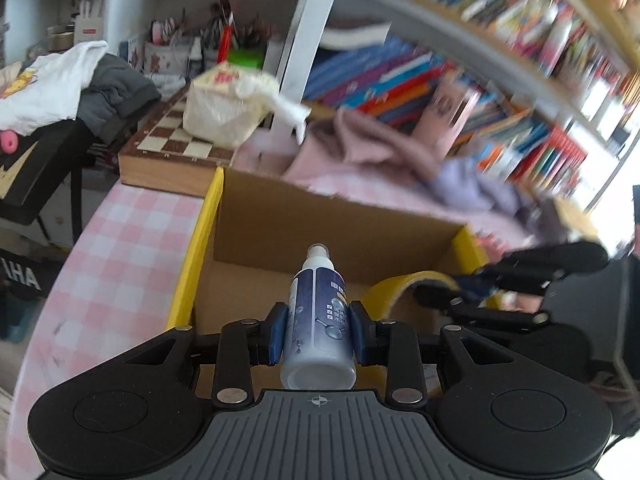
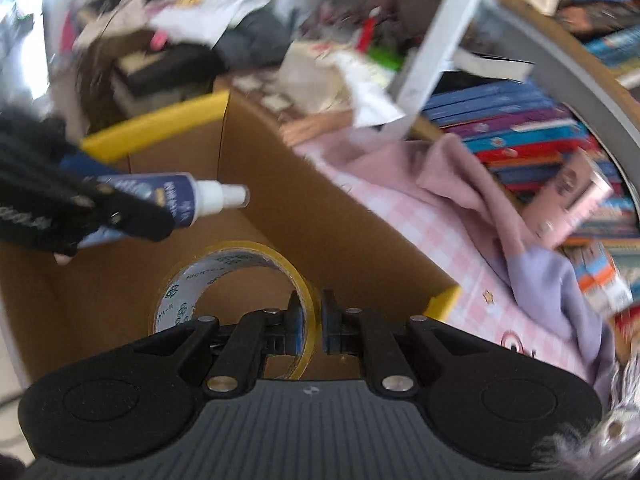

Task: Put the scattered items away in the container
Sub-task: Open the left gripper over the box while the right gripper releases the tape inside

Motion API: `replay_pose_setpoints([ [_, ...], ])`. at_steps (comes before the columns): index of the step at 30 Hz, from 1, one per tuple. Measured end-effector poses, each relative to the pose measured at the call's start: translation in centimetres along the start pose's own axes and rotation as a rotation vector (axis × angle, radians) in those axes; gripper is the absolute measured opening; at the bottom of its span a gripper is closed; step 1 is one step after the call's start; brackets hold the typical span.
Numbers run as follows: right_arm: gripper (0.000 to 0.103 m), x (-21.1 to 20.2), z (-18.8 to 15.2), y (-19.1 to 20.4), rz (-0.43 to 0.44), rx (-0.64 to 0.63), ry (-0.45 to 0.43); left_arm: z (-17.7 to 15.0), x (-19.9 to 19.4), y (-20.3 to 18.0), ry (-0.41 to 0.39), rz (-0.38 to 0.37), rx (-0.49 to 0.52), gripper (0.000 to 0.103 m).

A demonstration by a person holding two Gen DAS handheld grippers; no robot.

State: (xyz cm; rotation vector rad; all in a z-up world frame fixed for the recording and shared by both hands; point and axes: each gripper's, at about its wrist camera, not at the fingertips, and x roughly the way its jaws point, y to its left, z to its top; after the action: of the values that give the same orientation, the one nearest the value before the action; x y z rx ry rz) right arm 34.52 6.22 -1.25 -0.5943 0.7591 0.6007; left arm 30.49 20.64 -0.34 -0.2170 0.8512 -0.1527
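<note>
While both of my hands are hanging over the open cardboard box (image 1: 256,216), I am listing what each is carrying.

Item one: my left gripper (image 1: 319,332) is clamping a spray bottle (image 1: 316,320) between its blue pads (image 1: 277,336), jaws part-way apart and pressing on the bottle's sides. The bottle is dark blue and white with a clear cap, and it is lying along the fingers, nozzle pointing away from me toward the box's far wall, its white base nearest the camera. It is sitting above the box's inside, not touching the floor of it.

Item two: my right gripper (image 2: 319,330) is pinching the wall of a roll of clear yellowish tape (image 2: 236,288), jaws nearly together, one pad inside the ring and one outside. The roll is standing on edge over the box interior, just beside the other gripper.

Item three: the box itself is brown with yellow-edged flaps (image 1: 200,236), resting on a pink checked tablecloth (image 1: 116,240); what I am seeing of its bottom is bare.

Surroundings: a pink and lilac garment (image 2: 480,200) is lying crumpled beyond the box, a wooden chessboard (image 1: 176,148) with a pale tissue pack (image 1: 224,104) on it is sitting at the far left corner, and rows of books (image 1: 400,80) are filling the blurred shelves behind.
</note>
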Motion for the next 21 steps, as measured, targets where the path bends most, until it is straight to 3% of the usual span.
replay_pose_setpoints([
  [7, 0.009, 2.3, 0.3, 0.1, 0.05, -0.102, 0.05, 1.2, 1.6, -1.7, 0.028, 0.063, 0.11, 0.03],
  [16, 0.016, 2.8, 0.3, 0.5, 0.083, -0.091, 0.061, 1.2, 1.0, -2.8, 0.001, 0.109, 0.163, 0.031],
  [19, 0.02, 2.3, 0.3, 0.6, 0.073, -0.078, 0.043, 0.7, 0.3, -2.9, -0.007, 0.118, 0.17, 0.039],
  [21, 0.036, 1.4, 0.4, 0.7, 0.059, -0.069, 0.018, 0.4, -0.6, -2.9, -0.018, 0.134, 0.162, 0.052],
])
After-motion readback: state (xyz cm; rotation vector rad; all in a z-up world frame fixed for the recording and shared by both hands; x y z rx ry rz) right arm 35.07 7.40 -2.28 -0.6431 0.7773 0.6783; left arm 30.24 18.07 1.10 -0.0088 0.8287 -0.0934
